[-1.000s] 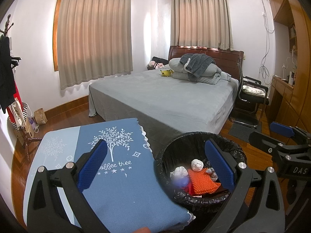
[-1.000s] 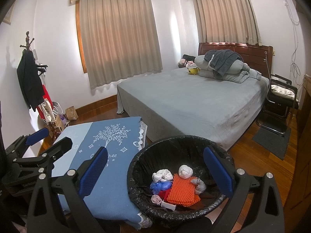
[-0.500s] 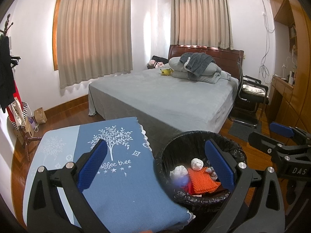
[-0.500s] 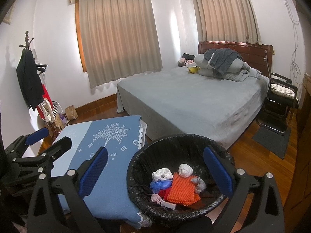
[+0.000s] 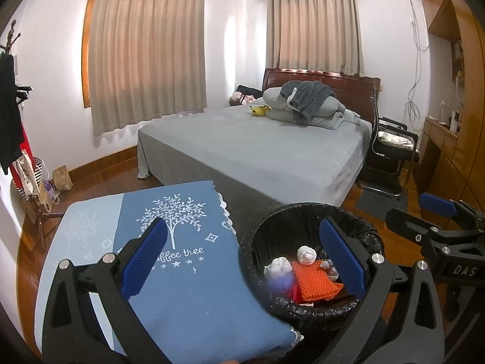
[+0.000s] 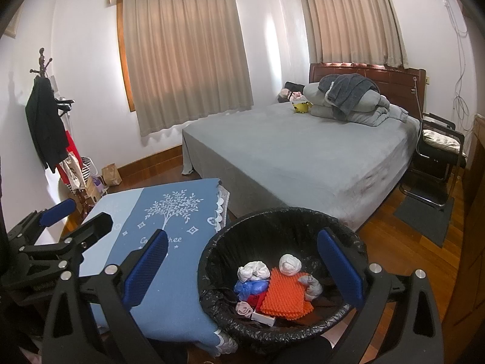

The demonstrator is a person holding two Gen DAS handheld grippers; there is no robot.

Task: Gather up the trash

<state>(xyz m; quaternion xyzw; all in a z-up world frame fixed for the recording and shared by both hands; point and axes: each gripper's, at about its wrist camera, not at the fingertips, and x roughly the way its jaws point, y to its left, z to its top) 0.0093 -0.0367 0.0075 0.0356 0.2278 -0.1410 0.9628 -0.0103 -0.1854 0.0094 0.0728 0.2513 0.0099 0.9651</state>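
Hardly anything has moved in the last second: we hold both grippers over the same spot, the views shifted only slightly. Our left gripper (image 5: 242,257) and right gripper (image 6: 242,265) both gape wide and carry nothing. All the trash we can see lies in the bin (image 6: 348,236), just beside the table (image 5: 188,297): three white wads, one grey wad, one blue bag (image 6: 251,287), one orange mat (image 6: 286,295), one pink scrap, one white box and something red. No trash shows on the table, so we judge collecting nearly done; next we would look for leftovers.
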